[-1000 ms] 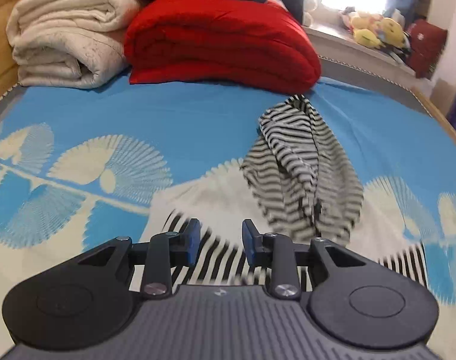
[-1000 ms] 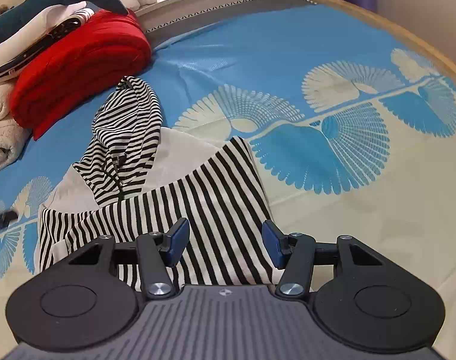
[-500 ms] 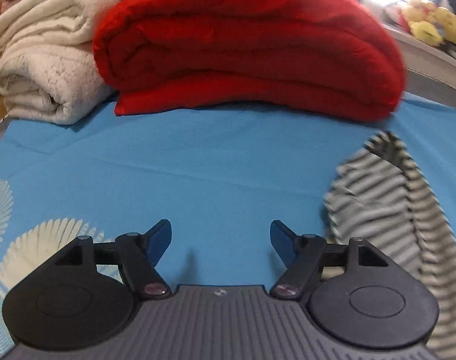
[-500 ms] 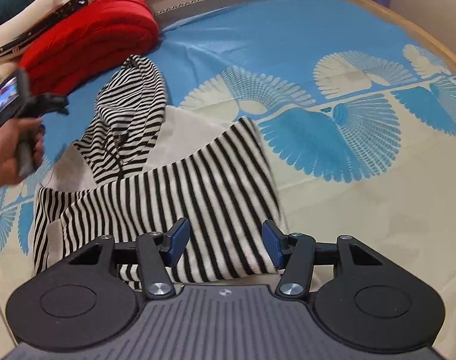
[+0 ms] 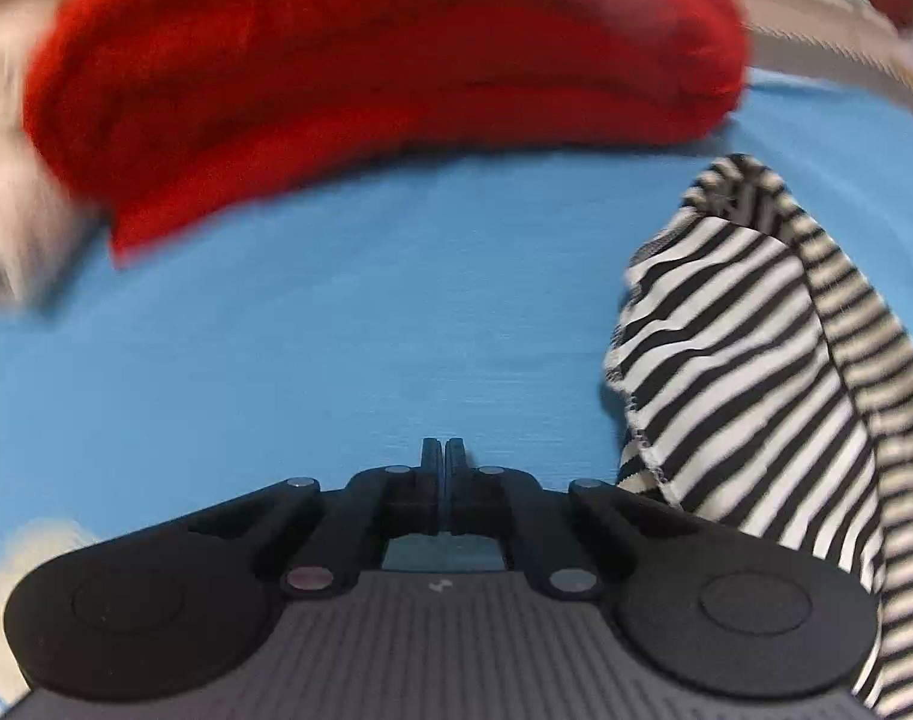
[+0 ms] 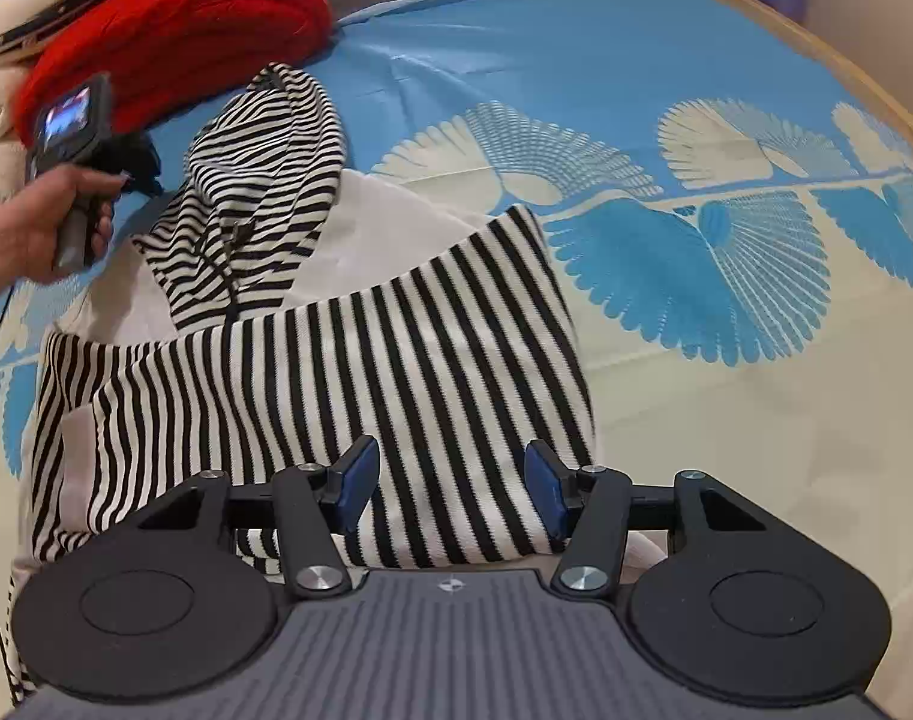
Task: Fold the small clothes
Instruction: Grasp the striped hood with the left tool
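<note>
Altogether one striped garment [image 6: 360, 372], two hand-held grippers.

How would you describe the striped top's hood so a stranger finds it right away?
Start at the red blanket at the bed's far end. Just in front lies the striped top, and its hood is the part nearest the blanket. Its stripes are finer than the body's bold bars.

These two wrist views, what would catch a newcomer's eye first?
Probably the black-and-white striped garment, spread rumpled on the blue patterned bedspread just ahead of the open right tool. Next, the bright red folded blanket, which fills the top of the blurred left wrist view beyond the shut left tool. In the right wrist view, a hand grips the left tool's handle at the far left.
</note>
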A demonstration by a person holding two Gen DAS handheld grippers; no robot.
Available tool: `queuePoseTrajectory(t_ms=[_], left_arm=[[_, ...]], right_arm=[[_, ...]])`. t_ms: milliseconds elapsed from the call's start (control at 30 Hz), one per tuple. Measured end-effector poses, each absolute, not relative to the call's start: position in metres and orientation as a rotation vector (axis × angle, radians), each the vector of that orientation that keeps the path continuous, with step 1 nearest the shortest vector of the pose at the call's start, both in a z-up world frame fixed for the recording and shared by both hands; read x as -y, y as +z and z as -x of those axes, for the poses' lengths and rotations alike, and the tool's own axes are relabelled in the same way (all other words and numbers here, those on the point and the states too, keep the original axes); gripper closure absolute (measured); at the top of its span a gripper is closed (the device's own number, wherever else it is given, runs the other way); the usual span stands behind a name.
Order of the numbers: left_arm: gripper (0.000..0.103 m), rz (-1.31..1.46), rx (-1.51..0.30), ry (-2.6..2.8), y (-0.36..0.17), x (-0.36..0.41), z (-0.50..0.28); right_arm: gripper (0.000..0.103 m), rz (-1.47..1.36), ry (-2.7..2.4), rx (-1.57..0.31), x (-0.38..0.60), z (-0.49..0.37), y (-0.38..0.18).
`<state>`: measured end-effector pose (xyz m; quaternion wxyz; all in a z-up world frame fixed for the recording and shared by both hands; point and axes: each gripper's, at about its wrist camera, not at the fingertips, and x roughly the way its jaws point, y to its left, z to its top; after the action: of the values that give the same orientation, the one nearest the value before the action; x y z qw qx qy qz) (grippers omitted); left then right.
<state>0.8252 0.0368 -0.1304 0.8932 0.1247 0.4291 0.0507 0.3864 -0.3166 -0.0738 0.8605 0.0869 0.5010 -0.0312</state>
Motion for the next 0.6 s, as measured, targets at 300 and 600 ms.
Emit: queuePoseTrajectory(t_ms=[300, 600], left_arm=[[0.103, -0.265, -0.647, -0.191, -0.021, -0.022, -0.659], [0.09, -0.223, -0.785, -0.241, -0.05, -0.031, -0.607]], right_arm=[[0.047, -0.168, -0.095, -1.02, 0.323, -0.39, -0.061], [0.047, -0.266, -0.12, -0.961, 0.33, -0.375, -0.04]])
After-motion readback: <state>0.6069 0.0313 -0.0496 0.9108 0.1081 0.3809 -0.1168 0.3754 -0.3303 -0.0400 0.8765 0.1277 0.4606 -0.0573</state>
